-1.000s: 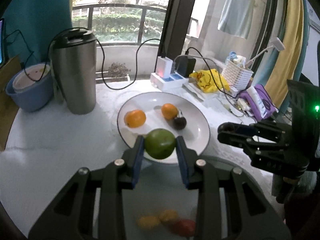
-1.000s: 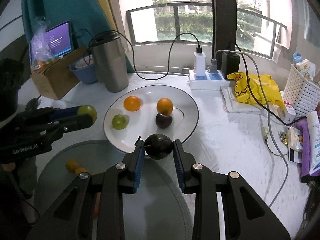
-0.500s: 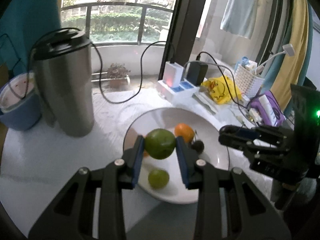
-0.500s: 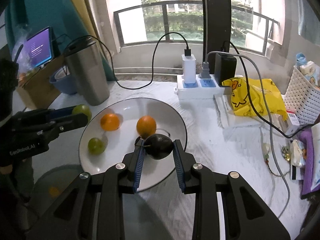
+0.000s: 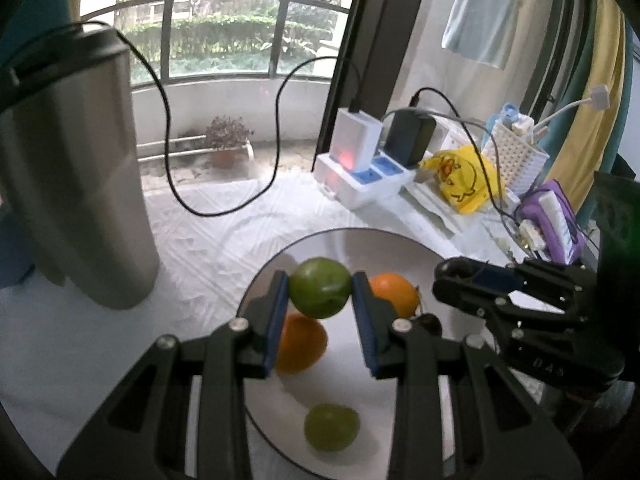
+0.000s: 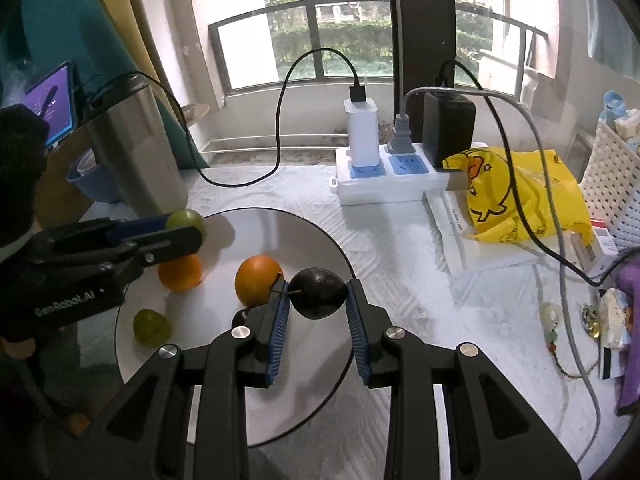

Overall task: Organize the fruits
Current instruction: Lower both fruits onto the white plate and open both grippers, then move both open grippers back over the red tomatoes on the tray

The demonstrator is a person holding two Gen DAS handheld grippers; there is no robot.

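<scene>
Both fruits carried out over the plate, ready to be set down.

The left gripper was clamped on a green fruit above the plate's far left side, over an orange; the right gripper pinched a dark plum near the plate's right edge, beside another orange. This looked like the placing step: each next needed lowering onto bare plate, clear of the resting fruit, before letting go.
</scene>
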